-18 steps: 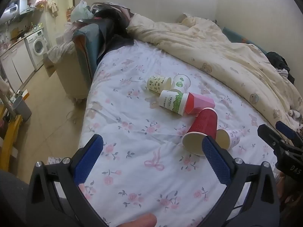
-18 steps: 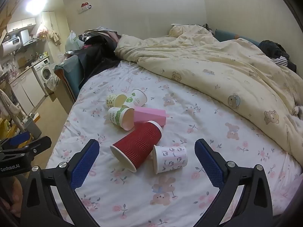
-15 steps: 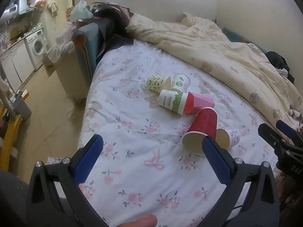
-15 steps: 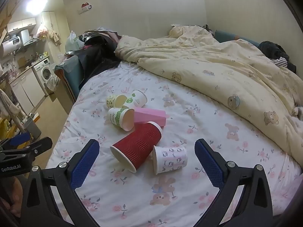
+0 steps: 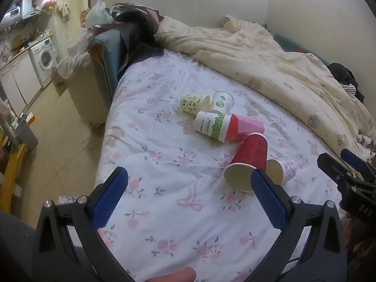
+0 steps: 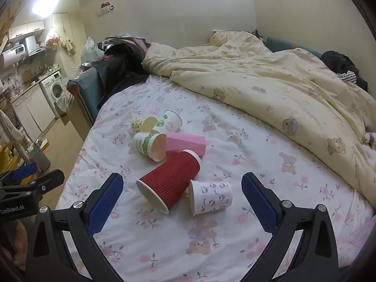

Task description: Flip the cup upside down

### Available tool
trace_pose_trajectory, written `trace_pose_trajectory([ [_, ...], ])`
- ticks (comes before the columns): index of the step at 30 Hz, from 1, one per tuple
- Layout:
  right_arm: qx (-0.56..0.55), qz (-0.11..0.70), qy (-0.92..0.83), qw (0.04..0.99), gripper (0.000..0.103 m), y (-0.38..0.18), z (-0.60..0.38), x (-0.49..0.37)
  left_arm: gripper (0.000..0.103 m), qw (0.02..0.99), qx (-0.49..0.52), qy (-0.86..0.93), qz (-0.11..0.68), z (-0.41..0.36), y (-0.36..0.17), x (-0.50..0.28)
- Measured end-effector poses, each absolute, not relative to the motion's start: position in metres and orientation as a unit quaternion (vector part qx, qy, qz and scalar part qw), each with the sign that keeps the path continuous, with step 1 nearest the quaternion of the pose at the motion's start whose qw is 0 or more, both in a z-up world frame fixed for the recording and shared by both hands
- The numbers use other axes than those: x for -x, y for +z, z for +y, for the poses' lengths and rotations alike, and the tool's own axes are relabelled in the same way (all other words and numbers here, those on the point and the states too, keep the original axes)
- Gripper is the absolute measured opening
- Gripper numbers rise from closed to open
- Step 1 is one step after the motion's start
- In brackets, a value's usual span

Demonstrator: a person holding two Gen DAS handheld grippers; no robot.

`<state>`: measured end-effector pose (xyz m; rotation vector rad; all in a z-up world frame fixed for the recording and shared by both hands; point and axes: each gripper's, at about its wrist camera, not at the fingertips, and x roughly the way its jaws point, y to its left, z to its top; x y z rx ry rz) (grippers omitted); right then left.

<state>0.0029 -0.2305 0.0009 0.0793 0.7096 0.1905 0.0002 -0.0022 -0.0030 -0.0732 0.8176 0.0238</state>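
Several paper cups lie on their sides on the floral bedsheet (image 6: 164, 246). A red ribbed cup (image 6: 171, 183) (image 5: 251, 157) lies with its mouth towards me. A small white patterned cup (image 6: 211, 197) (image 5: 285, 170) lies beside it. Farther off lie a green-and-white cup (image 6: 148, 144) (image 5: 211, 127), a yellow spotted cup (image 6: 142, 124) (image 5: 193, 103) and a white cup with a green logo (image 6: 170, 121) (image 5: 223, 99). My left gripper (image 5: 189, 196) is open and empty, short of the cups. My right gripper (image 6: 182, 199) is open and empty, just before the red and small white cups.
A pink box (image 6: 185, 143) lies among the cups. A cream duvet (image 6: 270, 89) covers the bed's right side. Dark clothes and a teal chair (image 5: 105, 54) stand at the far left edge. The floor and a washing machine (image 5: 44, 58) lie to the left.
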Motion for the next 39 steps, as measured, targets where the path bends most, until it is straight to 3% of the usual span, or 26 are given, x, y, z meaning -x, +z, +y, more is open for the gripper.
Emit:
trace_pose_trajectory([
  [39,-0.048,0.346,0.092,0.933,0.103,-0.0009,-0.2356,-0.0052,0.103,0.918,0.030,0.012,0.396,-0.0030,-0.0029,0.0017],
])
